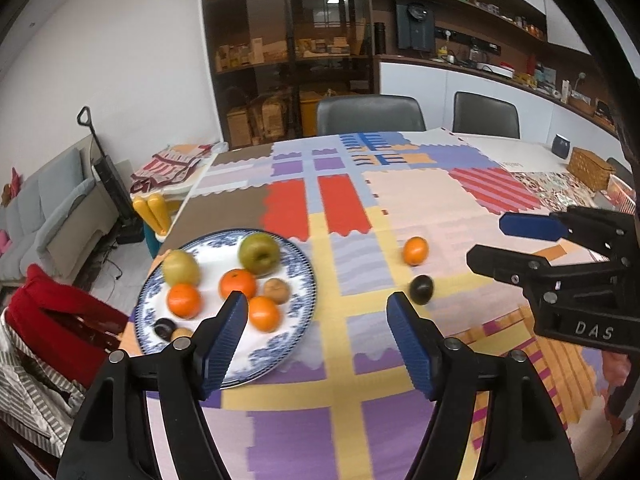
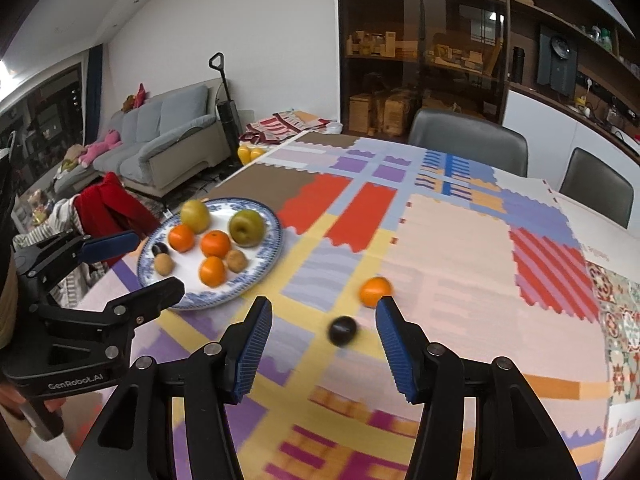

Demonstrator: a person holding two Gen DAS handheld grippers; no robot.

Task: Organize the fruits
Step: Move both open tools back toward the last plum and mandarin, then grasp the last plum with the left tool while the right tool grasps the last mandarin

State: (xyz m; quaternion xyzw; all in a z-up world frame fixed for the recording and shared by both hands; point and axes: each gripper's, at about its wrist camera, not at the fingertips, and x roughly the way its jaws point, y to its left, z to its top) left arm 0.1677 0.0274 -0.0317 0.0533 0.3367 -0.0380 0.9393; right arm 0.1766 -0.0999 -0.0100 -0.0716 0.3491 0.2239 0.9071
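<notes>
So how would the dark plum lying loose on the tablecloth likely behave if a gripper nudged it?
The dark plum looks round and smooth, so it would probably roll across the flat tablecloth. Its skin seems glossy, so ribbed pads might slip. Nothing beside it would stop it.

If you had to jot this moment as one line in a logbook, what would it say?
plate: holds most fruit | loose on tablecloth: orange, dark plum | left gripper: open, empty | right gripper: open, empty

Patchwork-clothed table [image 1: 420, 196] bears plate [image 1: 304, 276], orange [image 1: 415, 251], plum [image 1: 421, 289].
</notes>
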